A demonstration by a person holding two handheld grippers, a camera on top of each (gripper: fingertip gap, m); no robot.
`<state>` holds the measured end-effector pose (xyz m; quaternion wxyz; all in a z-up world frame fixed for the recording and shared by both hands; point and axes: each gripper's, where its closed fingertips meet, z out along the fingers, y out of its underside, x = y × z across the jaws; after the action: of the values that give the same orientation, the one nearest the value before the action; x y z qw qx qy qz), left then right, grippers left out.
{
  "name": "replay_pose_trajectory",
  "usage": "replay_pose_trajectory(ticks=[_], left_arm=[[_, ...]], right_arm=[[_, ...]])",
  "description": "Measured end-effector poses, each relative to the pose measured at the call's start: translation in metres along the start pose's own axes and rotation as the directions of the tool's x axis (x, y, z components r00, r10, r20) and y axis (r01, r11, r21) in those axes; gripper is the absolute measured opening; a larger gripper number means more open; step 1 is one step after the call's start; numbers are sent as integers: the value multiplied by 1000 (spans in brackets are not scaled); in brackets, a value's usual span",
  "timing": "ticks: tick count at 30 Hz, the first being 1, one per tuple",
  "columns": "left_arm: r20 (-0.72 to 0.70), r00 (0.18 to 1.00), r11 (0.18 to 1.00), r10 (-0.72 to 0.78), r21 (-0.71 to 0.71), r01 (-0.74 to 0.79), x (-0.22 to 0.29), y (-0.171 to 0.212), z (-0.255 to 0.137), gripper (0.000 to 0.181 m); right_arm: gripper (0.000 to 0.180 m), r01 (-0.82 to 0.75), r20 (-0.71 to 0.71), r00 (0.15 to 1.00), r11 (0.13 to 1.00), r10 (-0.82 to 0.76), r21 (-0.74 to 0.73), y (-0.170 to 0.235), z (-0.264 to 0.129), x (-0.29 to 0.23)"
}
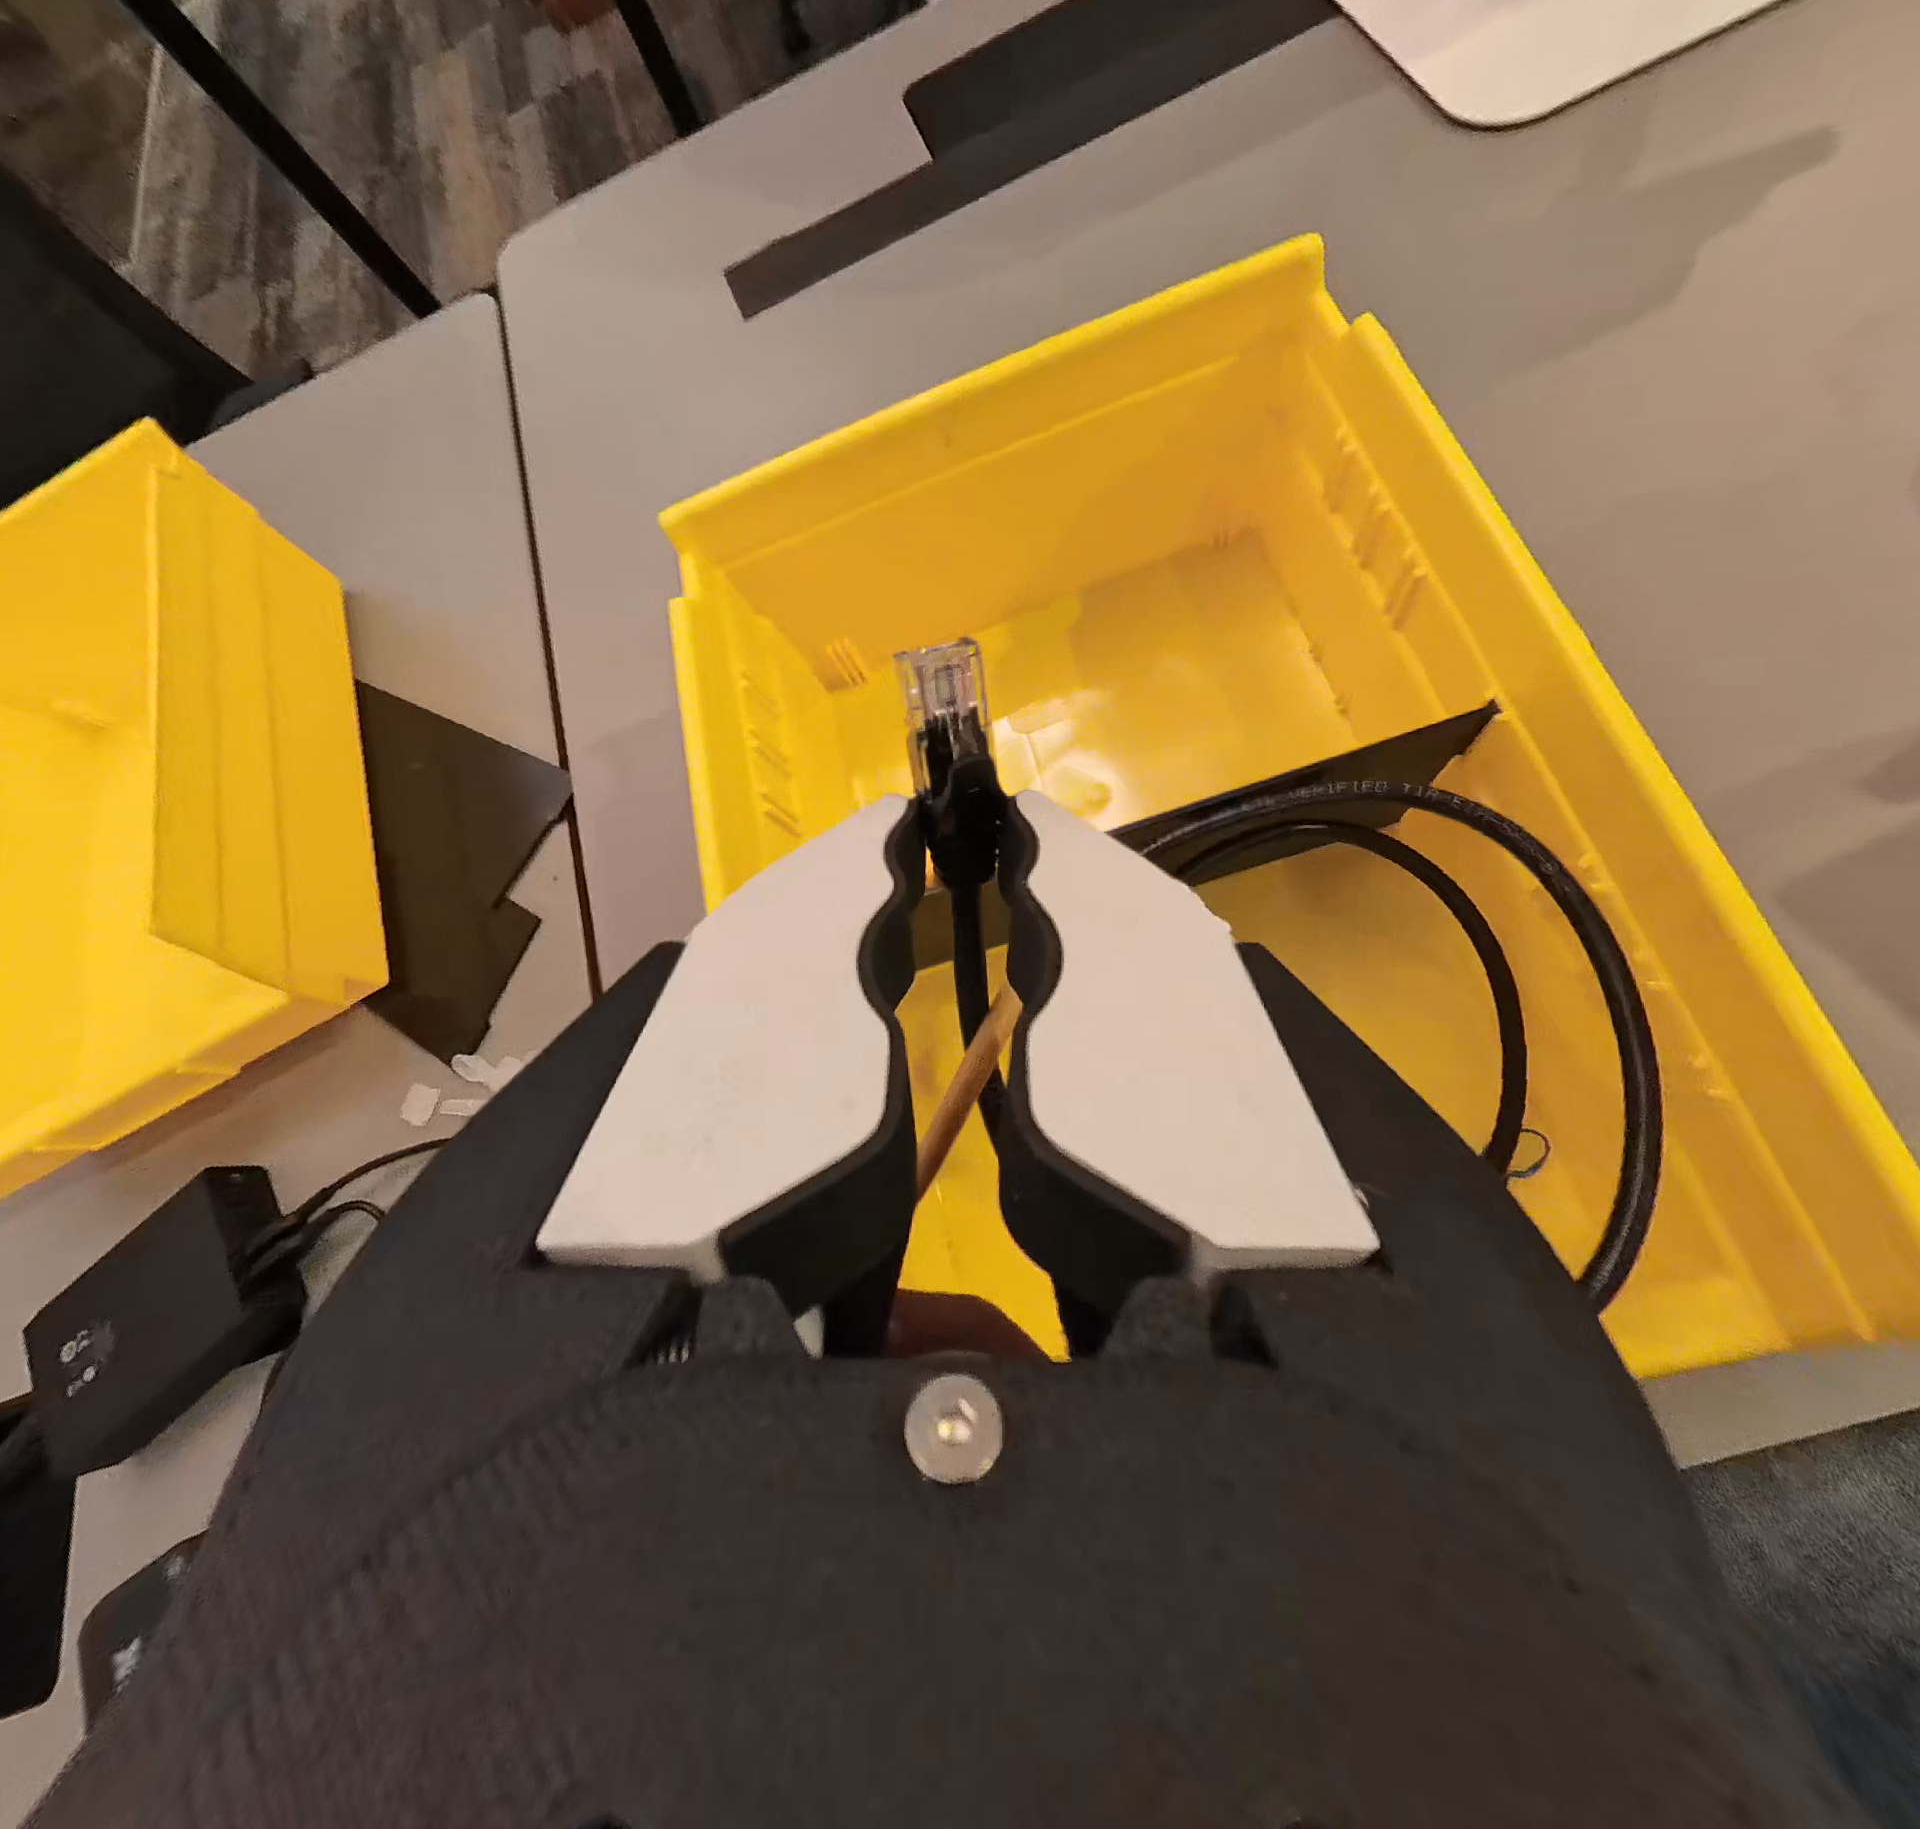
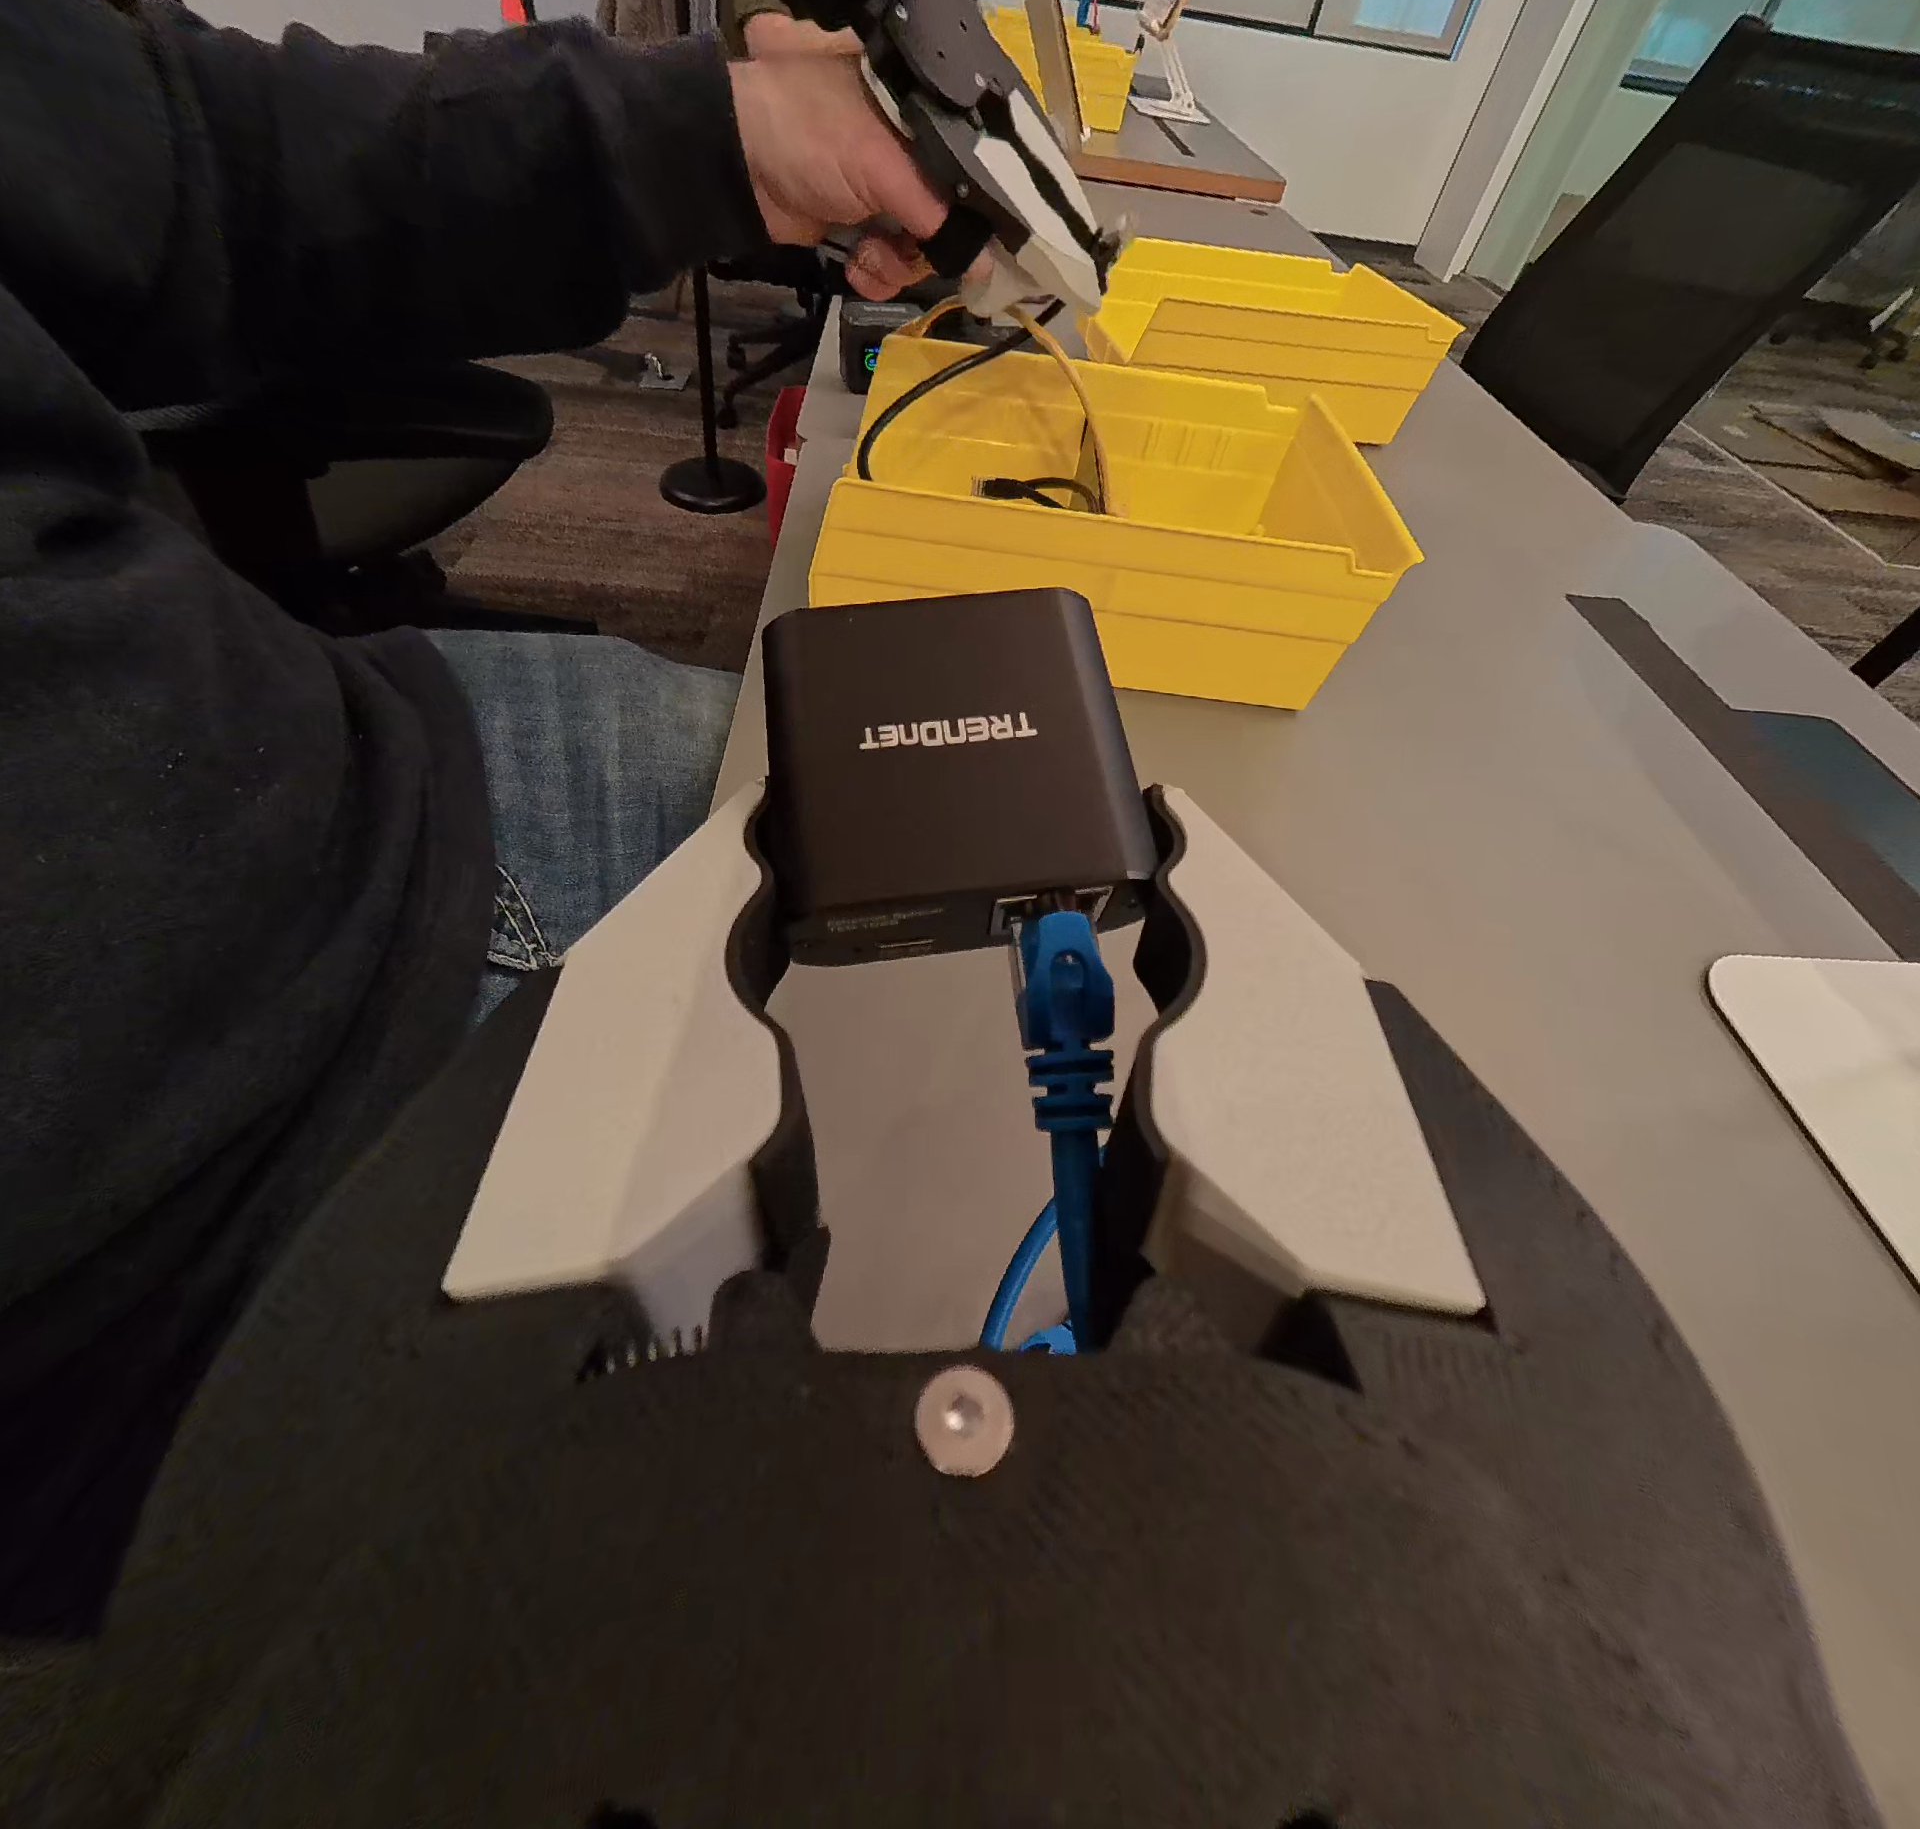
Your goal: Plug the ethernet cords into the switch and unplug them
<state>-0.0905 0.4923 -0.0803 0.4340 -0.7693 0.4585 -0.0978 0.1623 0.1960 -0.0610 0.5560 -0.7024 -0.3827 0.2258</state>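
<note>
With the black cord (image 1: 961, 823) pinched behind its plug by the left hand-held gripper (image 1: 961, 844) above the yellow bin (image 1: 1558, 740), and the switch (image 2: 951, 771) braced on the desk (image 2: 1455, 844) between the right hand-held gripper's (image 2: 961, 886) fingers, the plug could be twisted askew if the trailing loop is snagged on the bin.
</note>
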Motion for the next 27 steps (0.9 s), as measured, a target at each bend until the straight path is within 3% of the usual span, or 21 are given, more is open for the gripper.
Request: replay_pose_trajectory(ticks=[7,11,18,24,27], left_arm=[[-103,994,995,27,-93,-37,39,11,23,13],[-157,988,1000,-9,4,9,53,-26,15,13],[-131,991,995,36,96,-23,48,-73,-5,13],[-164,986,997,40,66,-30,78,-48,18,13],[-134,983,991,124,-40,-130,94,-19,42,15]], right_arm=[[65,-1,0,1000,1000,1,-1,1,0,0],[65,-2,2,1000,1000,2,1,1,1,1],[65,-5,-2,1000,1000,5,15,-1,0,2],[65,-3,-3,1000,1000,3,24,-2,-1,2],[65,-3,-1,1000,1000,3,19,-2,-1,2]])
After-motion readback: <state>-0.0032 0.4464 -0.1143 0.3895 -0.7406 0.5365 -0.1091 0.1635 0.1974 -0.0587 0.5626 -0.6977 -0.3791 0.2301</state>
